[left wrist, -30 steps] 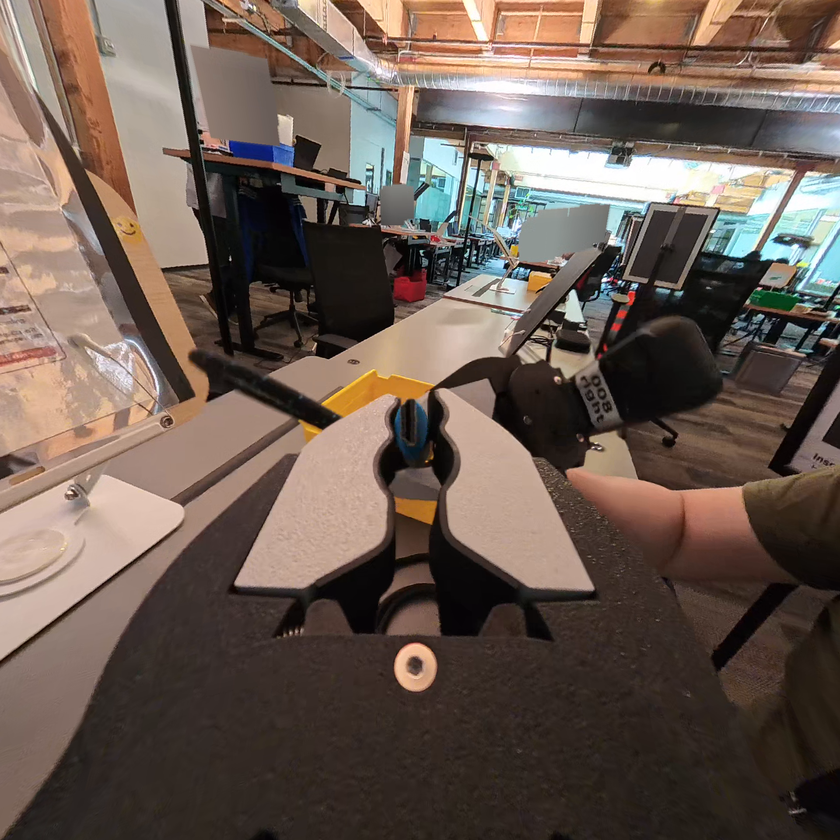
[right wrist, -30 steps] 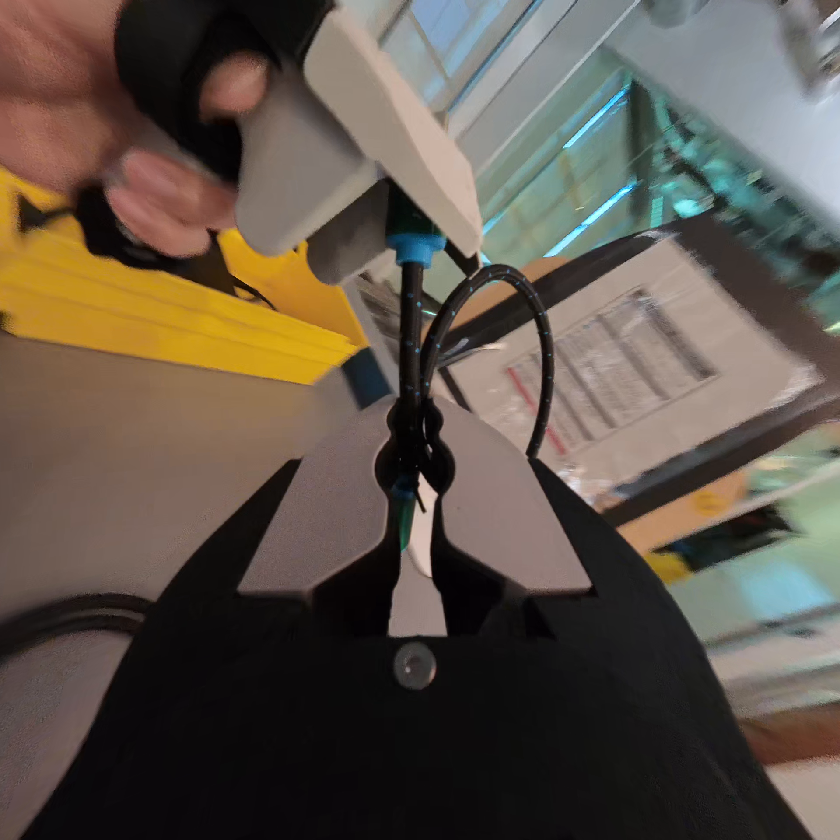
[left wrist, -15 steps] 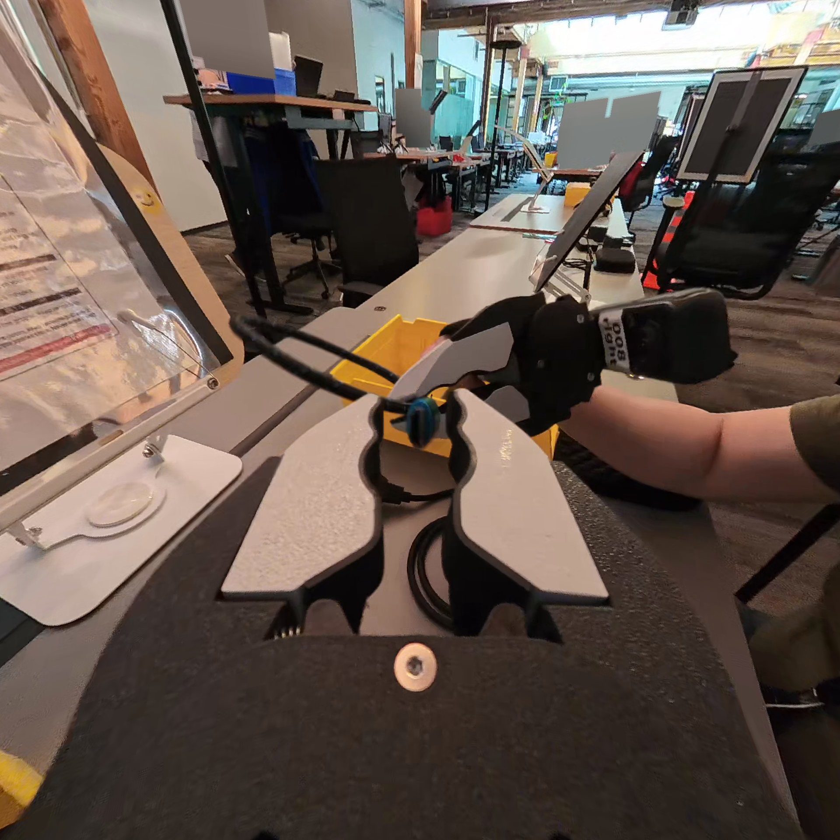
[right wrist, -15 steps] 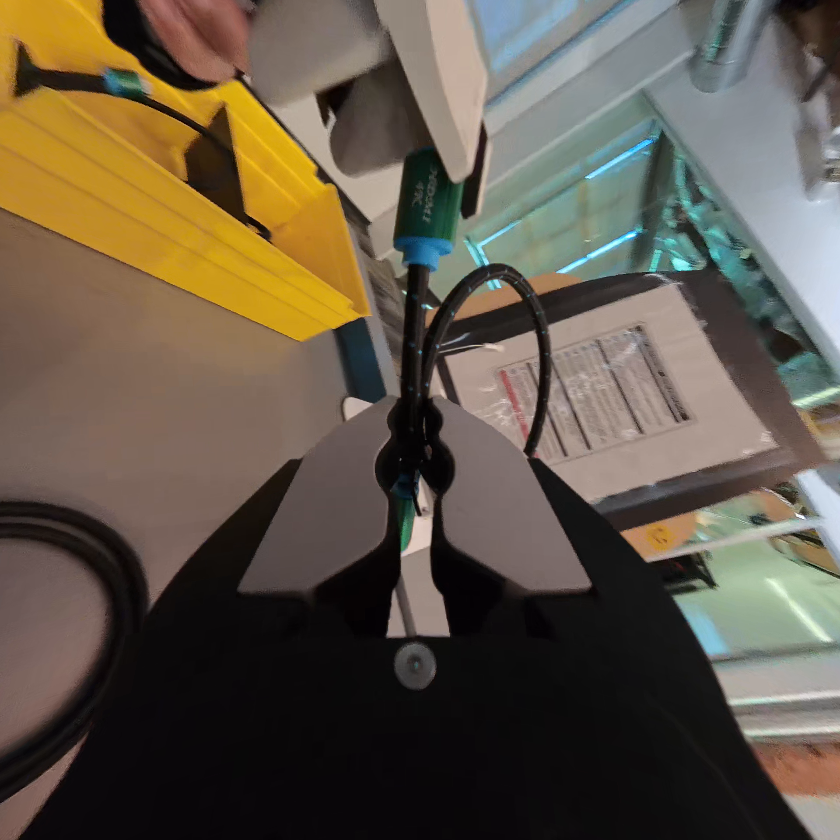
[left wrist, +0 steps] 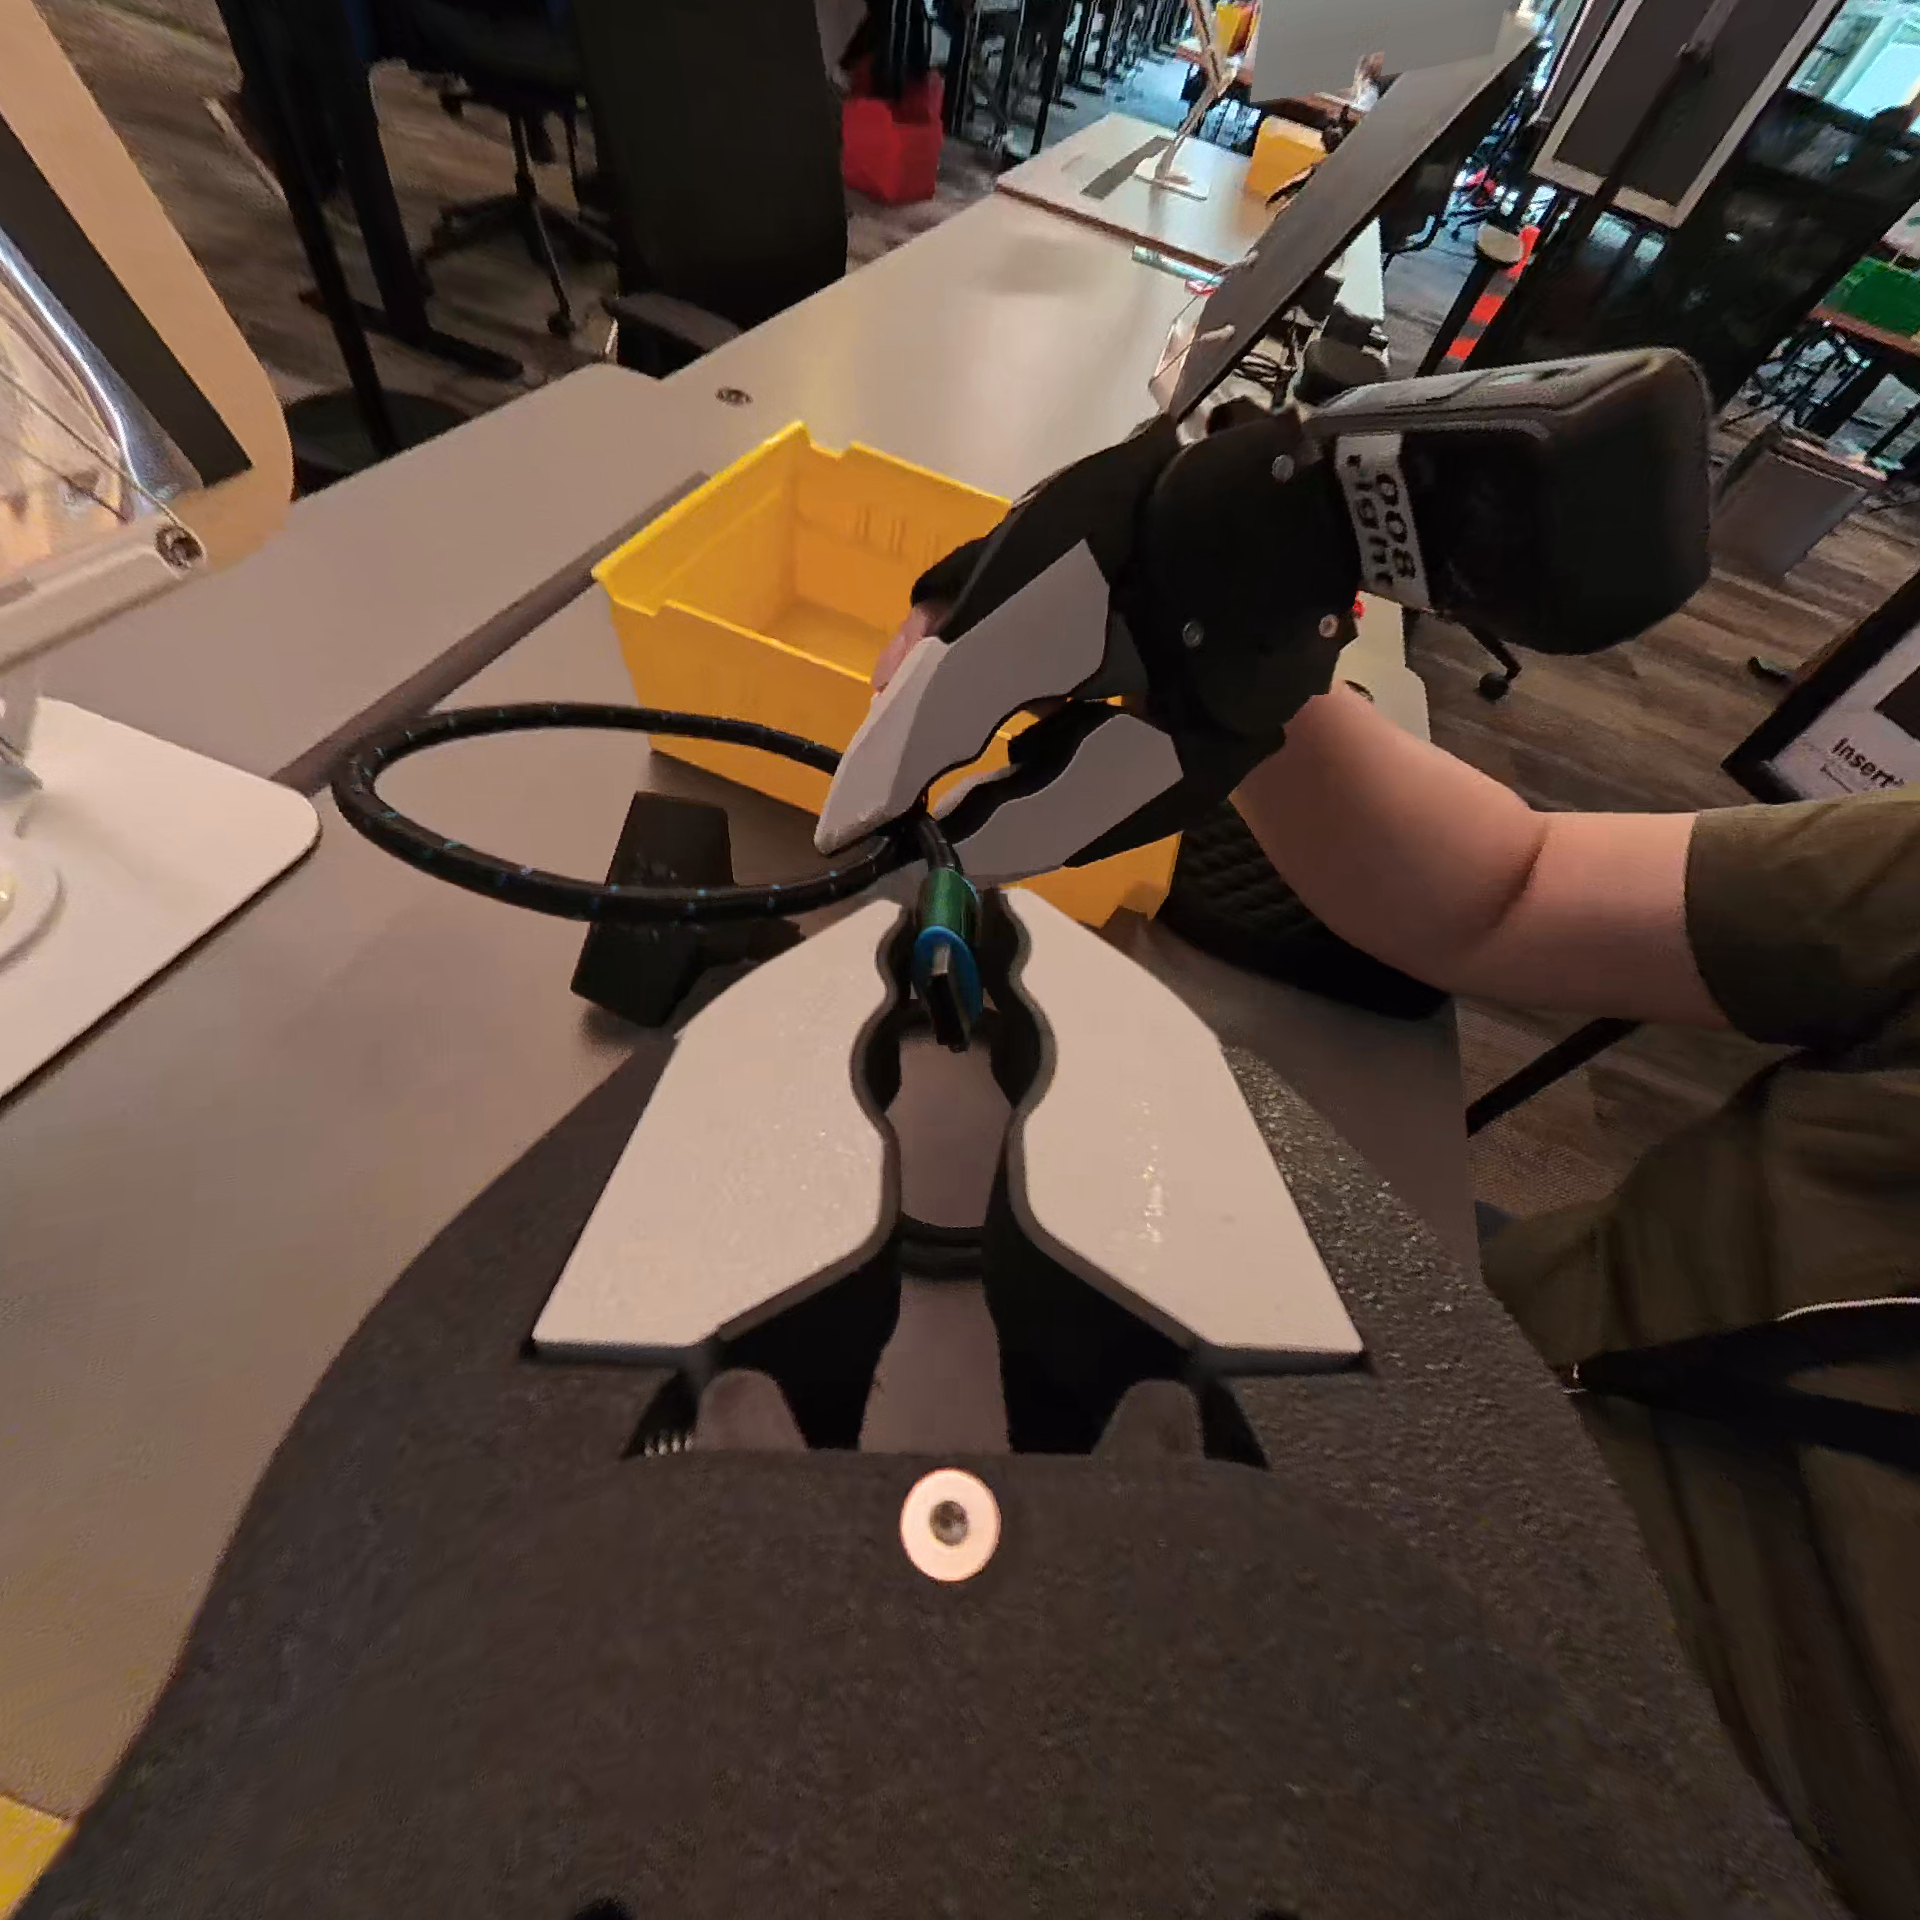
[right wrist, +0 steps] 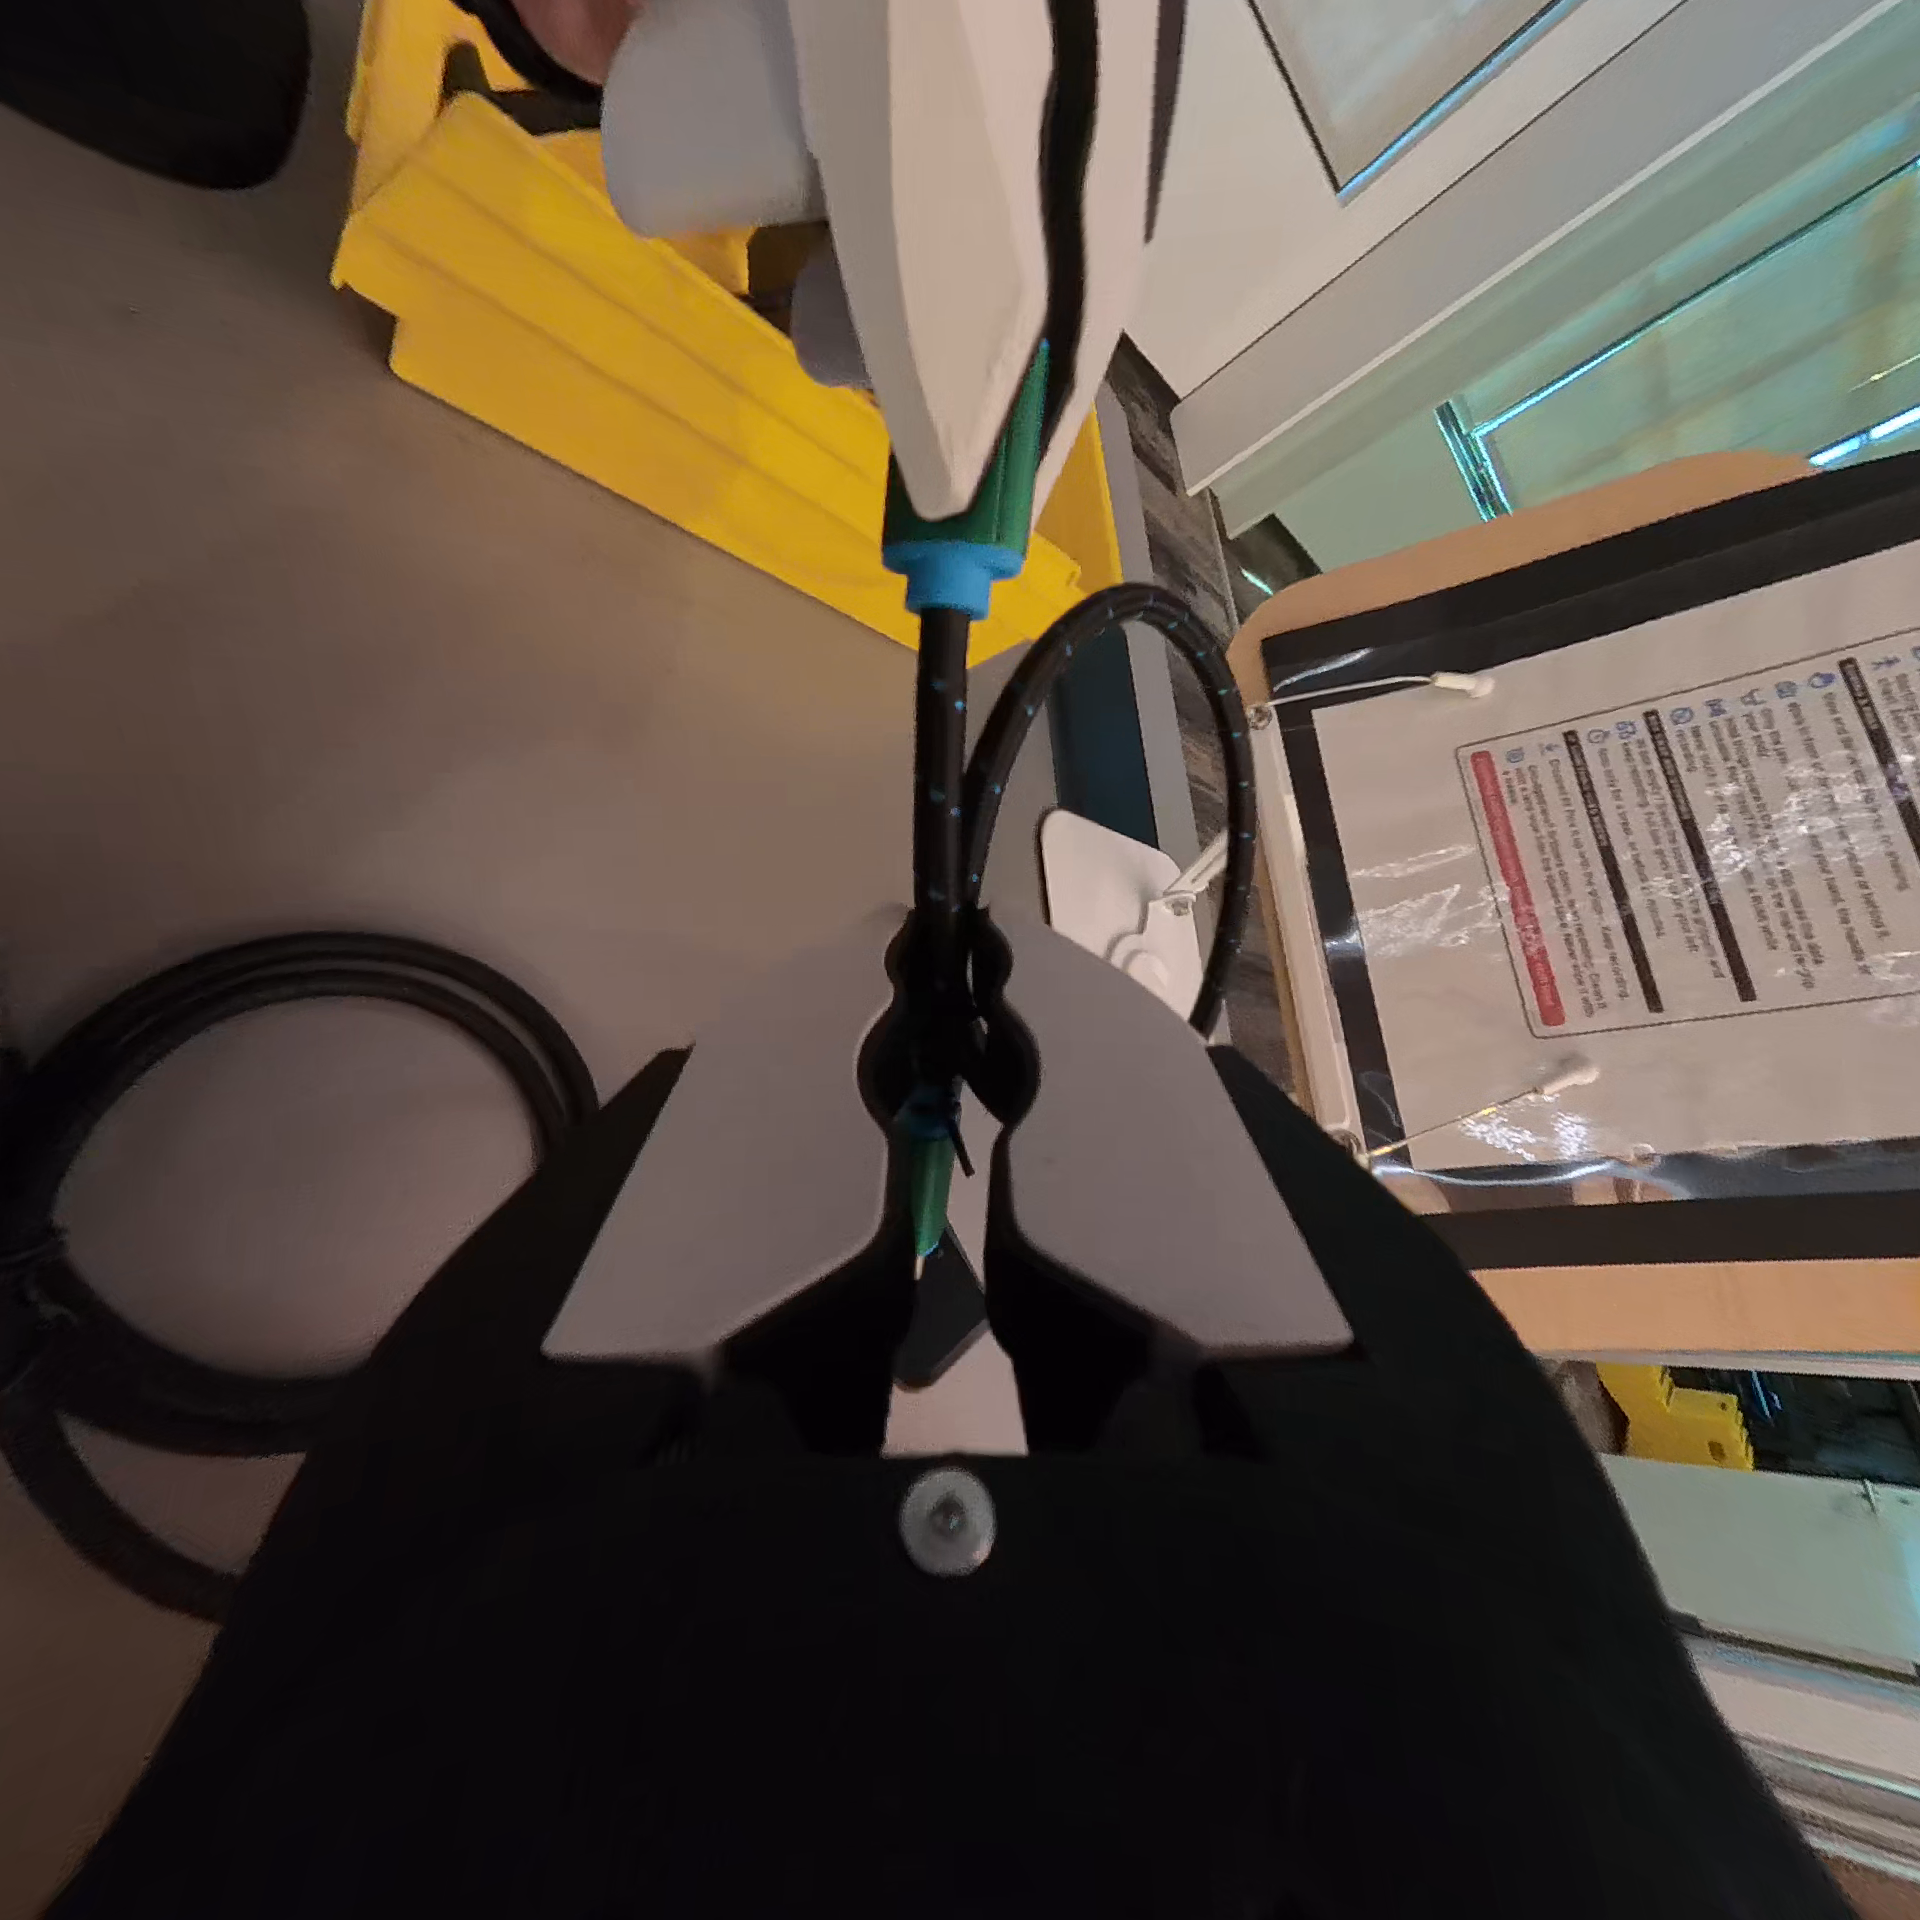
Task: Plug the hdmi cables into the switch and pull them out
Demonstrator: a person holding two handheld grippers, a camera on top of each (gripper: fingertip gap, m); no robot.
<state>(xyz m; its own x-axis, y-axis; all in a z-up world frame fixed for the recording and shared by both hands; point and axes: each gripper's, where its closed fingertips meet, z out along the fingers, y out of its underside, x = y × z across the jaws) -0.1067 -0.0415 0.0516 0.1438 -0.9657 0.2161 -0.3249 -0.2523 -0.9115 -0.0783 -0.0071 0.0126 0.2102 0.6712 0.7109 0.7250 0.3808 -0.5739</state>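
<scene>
My left gripper is shut on the green and blue plug of a black braided HDMI cable. The cable loops out to the left above the grey table. My right gripper is shut on two crossing strands of the same cable, just in front of my left fingertips. It also shows in the left wrist view. A second green plug hangs between the right fingers. The small black switch lies on the table under the loop. The left gripper points down from the top of the right wrist view.
A yellow bin stands behind the switch. A coil of thicker black cable lies on the table beside the right gripper. A framed sign on a white stand is at the left. A person's forearm reaches in from the right. There is about 7 cm between the tips of the two grippers. The small black switch sits 15 cm or so from the ends of my right fingers.
Both grippers have come down toward the table with the cable in them. The left view has tilted downward, and the switch and the inside of the bin now show.
</scene>
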